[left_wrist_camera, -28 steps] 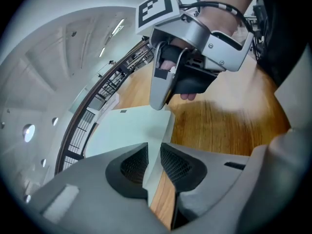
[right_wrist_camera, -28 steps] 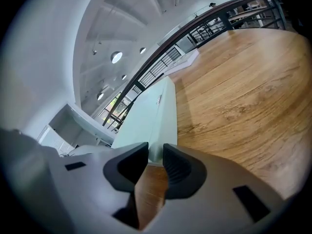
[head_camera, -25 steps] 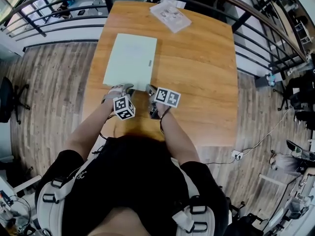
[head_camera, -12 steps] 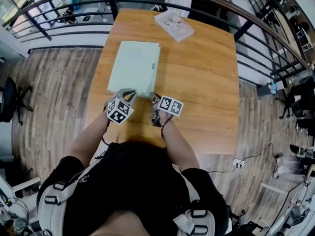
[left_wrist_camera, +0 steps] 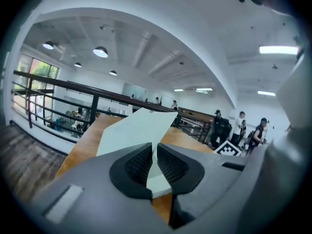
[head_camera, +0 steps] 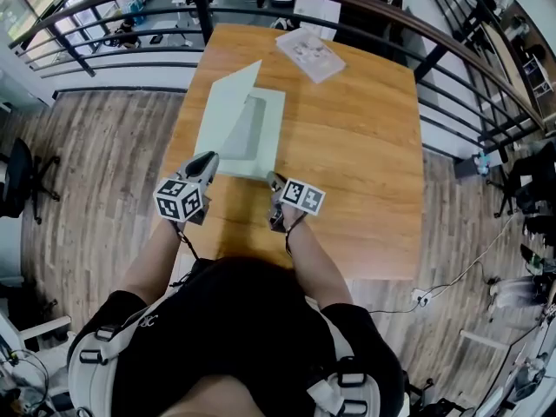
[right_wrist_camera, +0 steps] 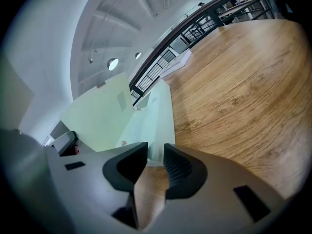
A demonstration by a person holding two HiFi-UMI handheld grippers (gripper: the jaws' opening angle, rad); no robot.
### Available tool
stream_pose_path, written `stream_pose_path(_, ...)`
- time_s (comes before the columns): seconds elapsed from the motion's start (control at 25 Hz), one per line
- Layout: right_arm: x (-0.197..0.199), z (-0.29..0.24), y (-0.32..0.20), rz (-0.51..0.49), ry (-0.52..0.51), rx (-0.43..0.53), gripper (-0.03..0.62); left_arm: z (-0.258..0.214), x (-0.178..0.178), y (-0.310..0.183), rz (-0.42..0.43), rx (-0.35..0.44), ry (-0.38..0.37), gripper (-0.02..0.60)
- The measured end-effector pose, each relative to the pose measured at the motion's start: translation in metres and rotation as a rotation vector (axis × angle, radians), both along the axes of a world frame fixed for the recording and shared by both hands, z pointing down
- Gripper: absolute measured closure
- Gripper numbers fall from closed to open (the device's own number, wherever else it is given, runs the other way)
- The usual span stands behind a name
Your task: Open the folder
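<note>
A pale green folder [head_camera: 268,137] lies on the wooden table [head_camera: 356,137]. Its front cover [head_camera: 228,111] stands tilted up, hinged along the left side. My left gripper [head_camera: 208,158] grips the cover's near edge above the table's left part. In the left gripper view the cover [left_wrist_camera: 139,129] runs between the pads of the left gripper [left_wrist_camera: 152,154], whose jaws are opening slightly. My right gripper [head_camera: 272,179] rests at the folder's near right corner. In the right gripper view the right gripper [right_wrist_camera: 155,154] is opening, with nothing between its jaws, just short of the folder [right_wrist_camera: 157,113].
A clear-wrapped packet of papers [head_camera: 310,52] lies at the table's far end. A dark metal railing [head_camera: 95,35] curves round the far and left sides. An office chair [head_camera: 10,174] stands on the floor at left. Several people [left_wrist_camera: 241,126] stand far off.
The folder lay closed a second ago; its cover is now lifted. My left gripper rose, moved left and rolled with the cover in it. The right gripper stayed put.
</note>
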State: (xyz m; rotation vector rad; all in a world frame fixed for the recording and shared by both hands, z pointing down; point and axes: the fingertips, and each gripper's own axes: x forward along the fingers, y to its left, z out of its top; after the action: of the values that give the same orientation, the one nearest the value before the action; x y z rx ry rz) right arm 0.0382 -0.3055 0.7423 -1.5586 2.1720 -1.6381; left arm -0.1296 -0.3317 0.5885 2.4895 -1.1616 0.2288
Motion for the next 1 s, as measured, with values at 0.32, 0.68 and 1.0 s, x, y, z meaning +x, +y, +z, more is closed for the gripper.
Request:
stream_pose_path(0.32,-0.001,-0.003,-0.002,-0.001,0.013,0.008,0.491,-0.019,-0.101,-0.014,-0.308,0.031,0.051,0.565)
stream_pose_path(0.68,0.0,-0.005,-0.003,-0.009,0.075,0.016,0.494,0.029,-0.196,-0.02,-0.593,-0.039,-0.068,0.577)
stream_pose_path(1.0,0.0,-0.005,0.001,-0.008,0.102,0.015,0.494,0.07,-0.258,-0.034,-0.749,-0.124,-0.187,0.575)
